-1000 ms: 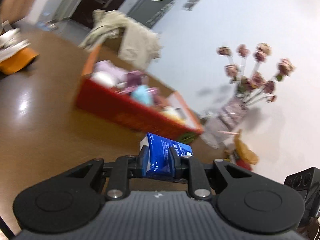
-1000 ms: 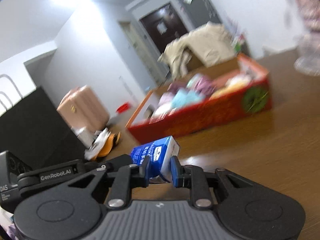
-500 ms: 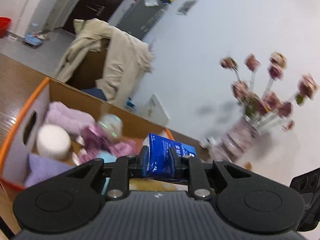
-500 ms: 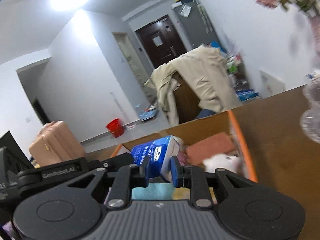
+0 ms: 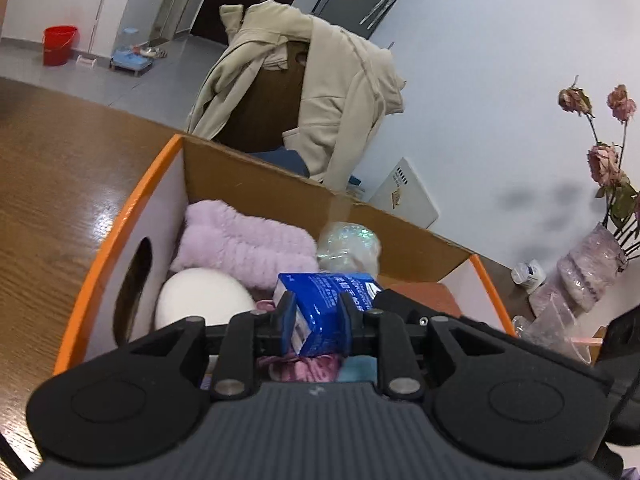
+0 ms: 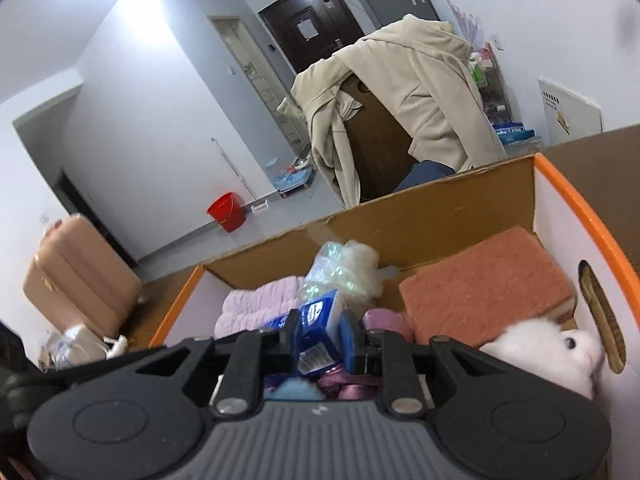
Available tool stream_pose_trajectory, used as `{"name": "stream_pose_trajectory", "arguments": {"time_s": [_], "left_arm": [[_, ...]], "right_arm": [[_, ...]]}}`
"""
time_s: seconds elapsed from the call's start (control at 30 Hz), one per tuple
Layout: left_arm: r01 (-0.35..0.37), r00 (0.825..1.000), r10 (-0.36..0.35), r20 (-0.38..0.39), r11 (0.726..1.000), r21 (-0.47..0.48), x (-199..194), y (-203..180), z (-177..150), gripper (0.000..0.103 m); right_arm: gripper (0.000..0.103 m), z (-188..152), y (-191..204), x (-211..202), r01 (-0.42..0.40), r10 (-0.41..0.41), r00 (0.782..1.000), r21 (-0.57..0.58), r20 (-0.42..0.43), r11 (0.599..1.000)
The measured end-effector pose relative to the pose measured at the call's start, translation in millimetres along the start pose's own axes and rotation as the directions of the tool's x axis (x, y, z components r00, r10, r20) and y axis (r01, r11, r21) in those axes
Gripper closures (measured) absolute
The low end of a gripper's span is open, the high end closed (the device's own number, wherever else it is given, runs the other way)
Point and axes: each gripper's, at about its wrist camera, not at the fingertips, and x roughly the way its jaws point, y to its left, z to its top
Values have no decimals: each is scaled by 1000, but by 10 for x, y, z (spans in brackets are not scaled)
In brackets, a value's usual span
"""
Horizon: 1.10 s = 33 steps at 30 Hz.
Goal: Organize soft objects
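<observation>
Both grippers hold one blue tissue pack (image 5: 326, 312) between them, over the open cardboard box (image 5: 256, 176) with orange rims. My left gripper (image 5: 318, 318) is shut on the pack. My right gripper (image 6: 322, 336) is shut on the same blue pack (image 6: 322, 326). In the box lie a lilac fluffy cloth (image 5: 240, 240), a white ball (image 5: 202, 298), a shiny plastic bag (image 6: 344, 268), a terracotta sponge block (image 6: 484, 284), a white plush toy (image 6: 552, 348) and pink yarn (image 5: 300, 366).
The box stands on a brown wooden table (image 5: 52, 184). A vase of dried roses (image 5: 592, 256) and a small white bottle (image 5: 528, 274) stand right of the box. A chair with a beige jacket (image 5: 320, 92) is behind it. A pink suitcase (image 6: 76, 276) is far left.
Both grippers have carried the blue pack from above the table to over the box and lowered it toward the things inside. Both stay shut on it.
</observation>
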Motion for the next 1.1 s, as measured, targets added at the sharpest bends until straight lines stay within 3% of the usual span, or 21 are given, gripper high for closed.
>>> {"name": "stream_pose_trajectory", "arguments": {"time_s": [0.13, 0.27, 0.37, 0.43, 0.47, 0.53, 0.57, 0.6, 0.7, 0.8, 0.87, 1.0, 1.1], "left_arm": [[16, 1000, -16, 7, 1000, 15, -138, -12, -2, 77], [36, 998, -41, 45, 995, 96, -508, -164, 18, 76], [16, 996, -32, 86, 984, 178, -856, -265, 1, 69], [-15, 993, -13, 115, 971, 240, -1067, -311, -55, 65], [-36, 991, 0, 132, 963, 269, -1157, -328, -94, 60], [-89, 986, 37, 163, 943, 321, -1309, -339, -189, 46], [-128, 981, 68, 181, 929, 347, -1370, -335, -245, 35], [-172, 974, 101, 202, 909, 379, -1429, -334, -314, 30], [-220, 963, 125, 238, 876, 430, -1546, -340, -444, 19], [-193, 962, 94, 256, 897, 398, -1677, -320, -502, 14], [-204, 953, 87, 290, 894, 399, -1759, -331, -547, 10], [-200, 925, 45, 377, 901, 385, -1960, -323, -706, 7], [-183, 900, 0, 436, 908, 377, -2105, -301, -903, 7]], "right_arm": [[80, 41, 121, -91, 31, -31, 1000, -50, 3, 998], [75, 92, 288, -521, 72, -66, 996, -112, 54, 991], [72, 118, 366, -918, 120, -106, 990, -158, 95, 980], [61, 83, 406, -1199, 165, -142, 982, -190, 127, 968], [58, 51, 416, -1342, 194, -165, 976, -214, 144, 957], [40, -46, 411, -1585, 268, -226, 958, -267, 178, 926], [36, -111, 391, -1712, 310, -260, 945, -295, 197, 904], [32, -177, 379, -1817, 345, -289, 934, -314, 210, 885], [29, -340, 344, -2054, 392, -338, 917, -319, 213, 863], [24, -440, 369, -2211, 390, -335, 916, -296, 220, 872], [16, -501, 419, -2280, 401, -335, 907, -286, 253, 870], [4, -730, 520, -2410, 423, -315, 877, -276, 363, 863], [2, -971, 568, -2481, 428, -288, 855, -274, 432, 861]]}}
